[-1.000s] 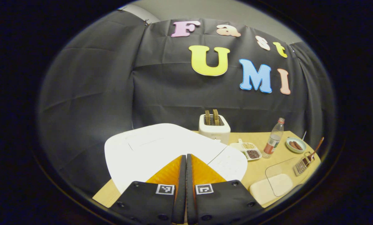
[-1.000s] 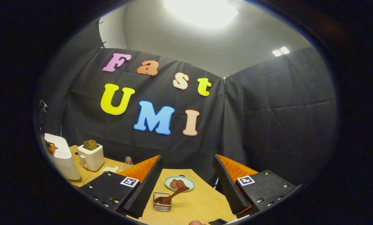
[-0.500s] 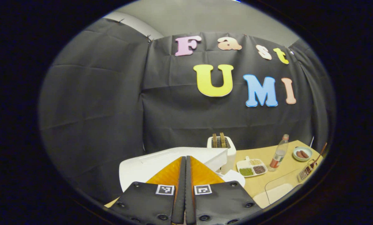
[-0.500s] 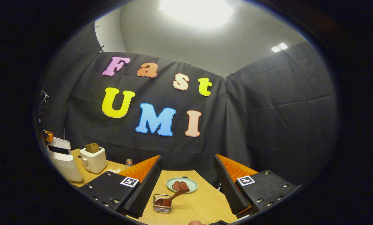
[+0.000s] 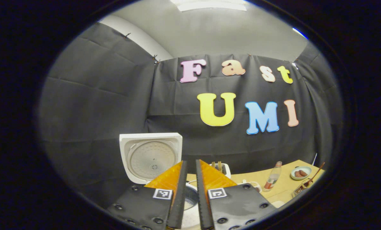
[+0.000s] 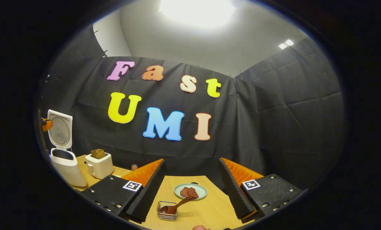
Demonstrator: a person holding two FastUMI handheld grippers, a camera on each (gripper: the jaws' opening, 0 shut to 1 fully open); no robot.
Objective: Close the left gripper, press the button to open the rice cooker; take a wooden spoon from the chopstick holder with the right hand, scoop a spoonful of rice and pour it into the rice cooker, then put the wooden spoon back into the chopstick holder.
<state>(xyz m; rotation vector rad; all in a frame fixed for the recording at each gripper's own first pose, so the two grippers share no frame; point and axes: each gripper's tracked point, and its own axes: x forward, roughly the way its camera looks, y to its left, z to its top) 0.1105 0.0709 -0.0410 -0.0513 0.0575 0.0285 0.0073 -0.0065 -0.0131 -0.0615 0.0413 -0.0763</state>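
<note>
The white rice cooker stands at the table's left end with its lid swung upright. Part of the inner pot's rim shows through the gap between the fingers of my left gripper. That gripper hovers just above the pot and is open by a narrow gap, holding nothing. The wooden spoon leans in the wire chopstick holder, handle pointing up and right. My right gripper is open wide and empty, above the holder and short of it. Seen from the left gripper, the spoon is far right.
A white toaster with bread stands right of the cooker. A pale plate with brown pieces lies behind the holder. A clear bottle stands mid-table. The wooden table ends at the black cloth wall.
The cooker's lid has swung from flat to fully upright. My left gripper rose and tilted up, and its fingers parted slightly. The right gripper barely moved.
</note>
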